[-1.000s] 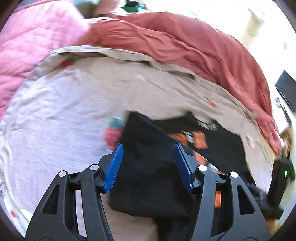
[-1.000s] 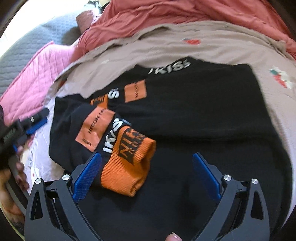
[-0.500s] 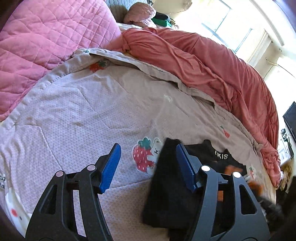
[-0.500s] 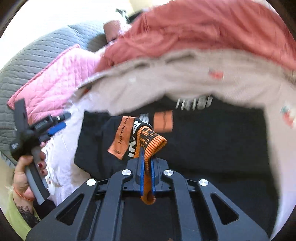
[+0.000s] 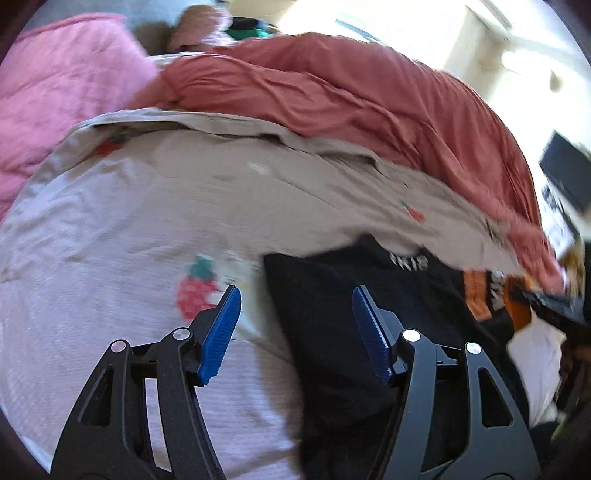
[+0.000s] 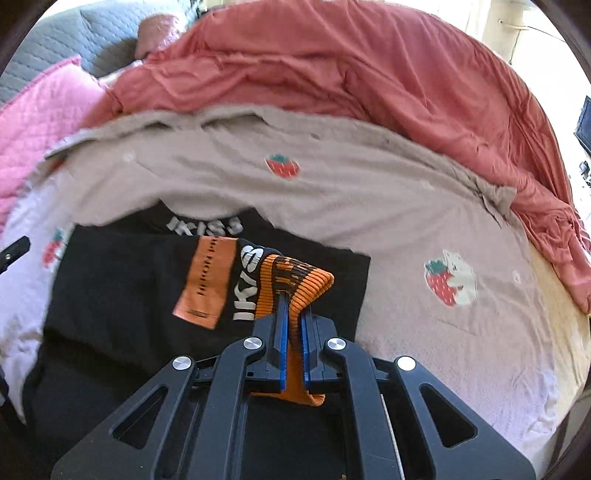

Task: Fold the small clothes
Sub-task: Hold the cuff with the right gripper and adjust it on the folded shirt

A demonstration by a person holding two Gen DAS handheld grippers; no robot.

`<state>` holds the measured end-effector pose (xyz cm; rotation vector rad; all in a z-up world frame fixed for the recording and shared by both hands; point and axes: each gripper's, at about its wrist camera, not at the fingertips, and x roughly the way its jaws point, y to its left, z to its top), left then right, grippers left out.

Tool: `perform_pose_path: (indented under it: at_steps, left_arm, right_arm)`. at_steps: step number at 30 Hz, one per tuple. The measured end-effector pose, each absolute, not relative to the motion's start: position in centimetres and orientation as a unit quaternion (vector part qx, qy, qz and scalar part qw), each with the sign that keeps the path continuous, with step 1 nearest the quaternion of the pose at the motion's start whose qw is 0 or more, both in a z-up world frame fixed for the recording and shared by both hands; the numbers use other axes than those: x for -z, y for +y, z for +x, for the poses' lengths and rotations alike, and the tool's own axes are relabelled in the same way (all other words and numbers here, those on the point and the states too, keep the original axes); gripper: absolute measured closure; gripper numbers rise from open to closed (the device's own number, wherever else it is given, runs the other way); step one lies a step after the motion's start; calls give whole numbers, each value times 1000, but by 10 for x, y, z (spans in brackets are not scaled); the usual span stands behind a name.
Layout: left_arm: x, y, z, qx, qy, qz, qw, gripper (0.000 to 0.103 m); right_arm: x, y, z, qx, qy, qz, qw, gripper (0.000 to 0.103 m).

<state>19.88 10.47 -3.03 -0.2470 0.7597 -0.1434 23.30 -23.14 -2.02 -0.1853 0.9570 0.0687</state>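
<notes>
A black garment [image 6: 122,291] with white lettering and orange patches lies on the bed. My right gripper [image 6: 292,314] is shut on its ribbed orange cuff [image 6: 295,275] and holds the sleeve lifted over the black body. In the left wrist view the same black garment [image 5: 325,314] lies ahead, and its left edge runs between the fingers. My left gripper [image 5: 295,325] is open and empty just above that edge. The orange cuff [image 5: 495,299] shows at the far right there.
The bed is covered by a pale sheet [image 6: 369,192] with strawberry prints. A rust-red duvet [image 6: 369,70] is bunched along the far side. A pink quilted pillow [image 5: 55,103] lies at the left. A grey headboard [image 6: 74,33] stands behind.
My right gripper closed on the orange cuff and lifted the sleeve, carrying it rightward. My left gripper stayed open and shifted back over the garment's left edge.
</notes>
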Motion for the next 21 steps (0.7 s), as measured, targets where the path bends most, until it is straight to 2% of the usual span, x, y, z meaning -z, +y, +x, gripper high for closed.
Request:
perform_pose_path:
  at_steps: [3,8,16,21]
  left_arm:
    - [35,83,197,92,366,-87,922,48]
    - [38,55,193,115,352,-20,929,41]
    - [68,42,209,112,408,14,906,41]
    - [79,44,211,111,429,7,896,39]
  right_arm:
    - [35,-223,235,-31,464,-112,878,98]
    - [54,-216,243,-18,472,-137,871,98]
    - [86,-235,256,13,506,-122,854,92]
    - [96,-243,258,31,505,-121,854,76]
